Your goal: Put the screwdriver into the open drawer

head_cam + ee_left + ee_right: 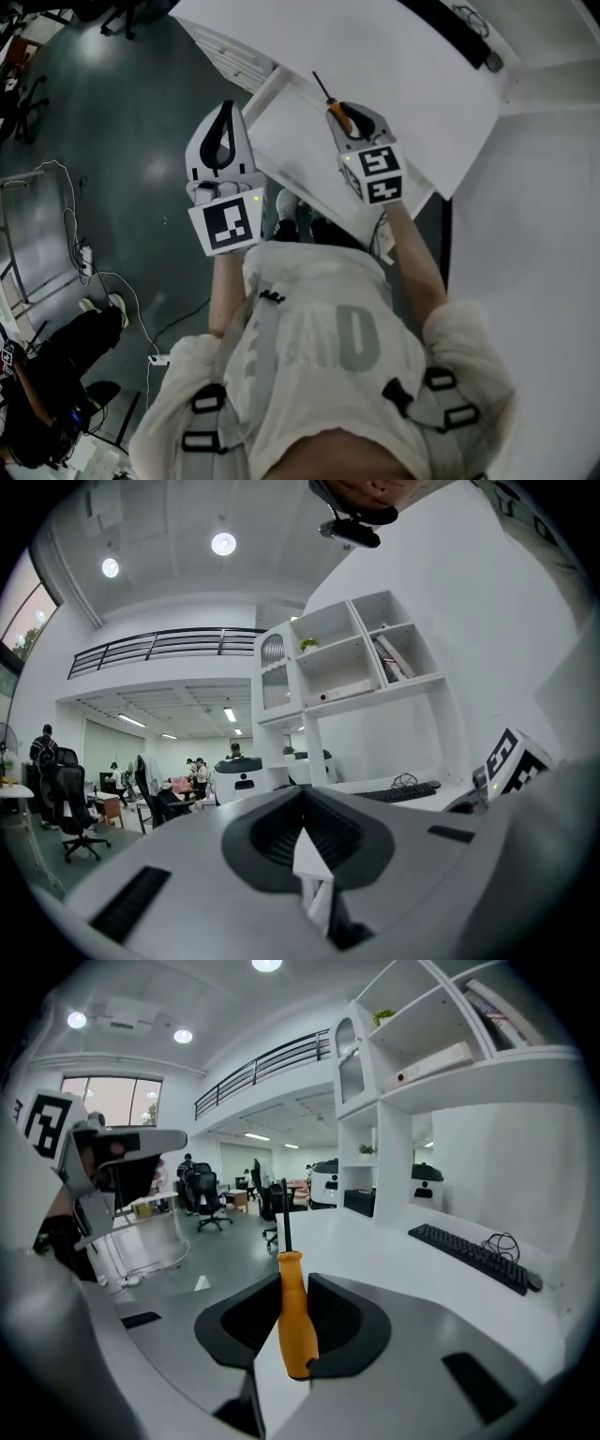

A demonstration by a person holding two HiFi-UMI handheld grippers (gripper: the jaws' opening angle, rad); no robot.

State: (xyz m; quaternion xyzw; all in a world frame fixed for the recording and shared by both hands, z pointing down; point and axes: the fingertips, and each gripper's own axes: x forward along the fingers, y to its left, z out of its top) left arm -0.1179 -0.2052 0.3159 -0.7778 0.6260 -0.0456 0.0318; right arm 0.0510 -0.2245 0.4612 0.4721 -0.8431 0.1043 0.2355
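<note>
The screwdriver (pixel 338 113) has an orange handle and a thin black shaft that points up and to the left. My right gripper (pixel 345 118) is shut on the handle and holds it over the open white drawer (pixel 292 150), which is pulled out from under the white desk (pixel 375 56). In the right gripper view the handle of the screwdriver (pixel 293 1321) stands pinched between the jaws of the right gripper (pixel 292 1330), shaft aimed forward. My left gripper (pixel 227 108) hovers left of the drawer, over the floor. In its own view the left gripper (pixel 304 841) is shut and holds nothing.
A black keyboard (pixel 469 1252) lies on the desk, with white shelves (pixel 441 1044) above it. Cables and a power strip (pixel 157 359) lie on the grey floor at the left. Another person (pixel 56 375) crouches at the bottom left. Office chairs (pixel 70 808) stand further off.
</note>
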